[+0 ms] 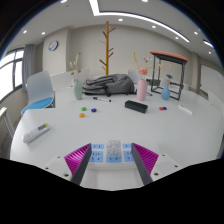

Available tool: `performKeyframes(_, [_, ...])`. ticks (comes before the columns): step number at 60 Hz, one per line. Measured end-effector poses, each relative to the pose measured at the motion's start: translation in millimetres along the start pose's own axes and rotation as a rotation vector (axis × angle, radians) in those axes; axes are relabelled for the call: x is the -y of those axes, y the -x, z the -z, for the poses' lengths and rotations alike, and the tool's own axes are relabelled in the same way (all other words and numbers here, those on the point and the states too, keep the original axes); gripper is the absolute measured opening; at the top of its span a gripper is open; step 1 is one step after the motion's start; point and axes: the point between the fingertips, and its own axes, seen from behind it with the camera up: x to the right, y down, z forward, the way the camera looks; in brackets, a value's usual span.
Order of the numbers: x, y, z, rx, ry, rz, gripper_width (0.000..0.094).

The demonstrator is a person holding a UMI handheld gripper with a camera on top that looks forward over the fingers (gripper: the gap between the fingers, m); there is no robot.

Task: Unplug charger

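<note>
The gripper hangs over a white table with its two fingers spread apart and nothing pressed between them. Low in the gap, just ahead of the fingertips, sits a small pale-blue and white block that looks like the charger seated in a socket strip, though its outline is too small to settle which part is plug and which is base. It lies almost dead centre between the fingers, perhaps a shade nearer the left one, so the coming move seems to call for a short advance straight forward and down rather than any sideways shift. Its long axis appears to run across the gap, from one finger toward the other, which would suit a squeeze on its two ends. Whether the fingers already flank it or stop just short cannot be told. Well beyond lie a grey bag, a dark case, a green bottle and a pink cup, all far from the work.
</note>
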Motion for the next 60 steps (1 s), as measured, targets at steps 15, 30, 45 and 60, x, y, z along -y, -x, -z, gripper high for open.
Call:
performKeyframes(15, [5.0,1.9,-30.5,0.028,-0.019,0.026,0.0811])
performKeyframes(30, [7.8,-4.0,-39.3,0.013,-0.016,0.033,0.0091])
performKeyframes(45, [150.7,-21.9,15.4,0.046,-0.163,-0.041,0.0071])
performKeyframes(60, [123.7,-153.3,16.4,-0.1,0.004,-0.022,0.0075])
